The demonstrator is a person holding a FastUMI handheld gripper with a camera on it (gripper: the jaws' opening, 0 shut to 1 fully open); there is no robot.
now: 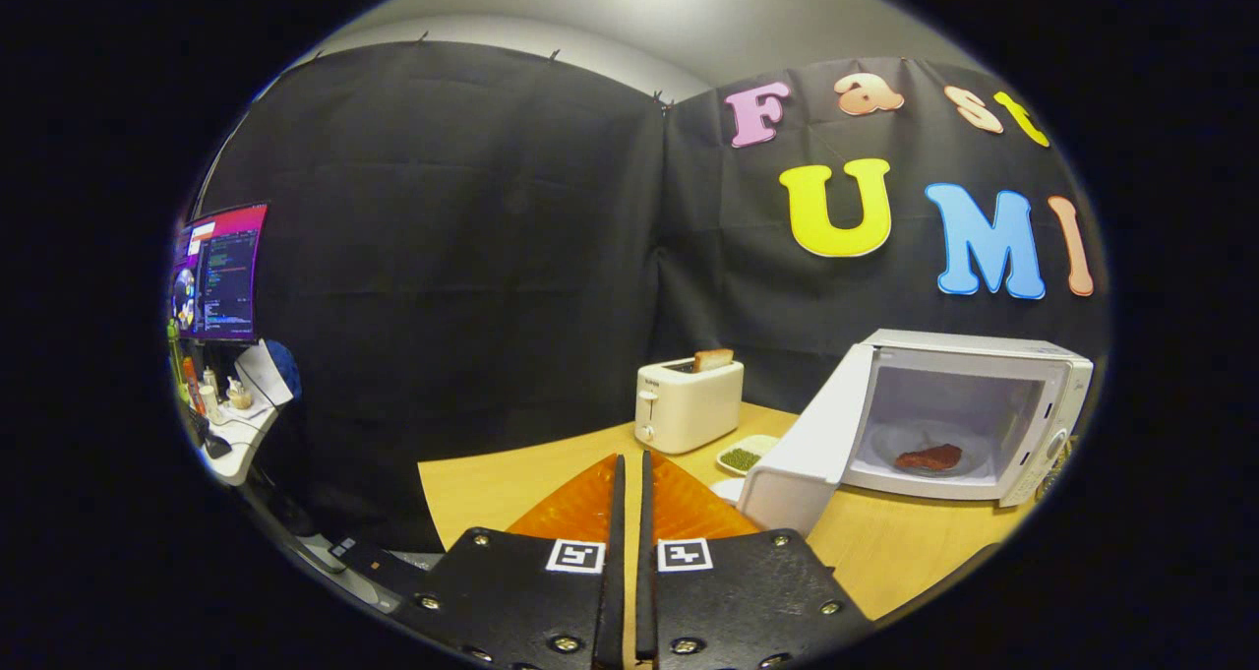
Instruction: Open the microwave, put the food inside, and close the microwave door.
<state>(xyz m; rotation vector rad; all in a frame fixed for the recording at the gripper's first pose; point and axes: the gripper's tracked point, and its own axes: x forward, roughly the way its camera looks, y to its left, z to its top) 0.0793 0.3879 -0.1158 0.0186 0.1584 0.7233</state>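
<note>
The gripper (630,468) is clenched, its two fingers nearly together with only a thin slit between them and nothing grasped, and it is held above the near edge of the light wooden desk (492,493). The white box-shaped microwave (969,355) stands toward the right edge of the desk, well beyond and to the right of the fingers. Its white door (807,454) is swung wide open on the left-hand side, the door's lower corner close to the right finger. Inside the cavity, a reddish-brown piece of food (929,456) lies on the round glass turntable plate (905,439); what kind of food it is cannot be made out. The control panel on the microwave's right face is distorted and its markings are not legible. A small pale dish of green pieces (746,454) sits on the desk just left of the open door, partly hidden by it. Further back, near the far edge, stands a cream two-slot toaster (689,404) with a slice of toasted bread (712,359) protruding from a slot. The desk's near right corner is cut off.
</note>
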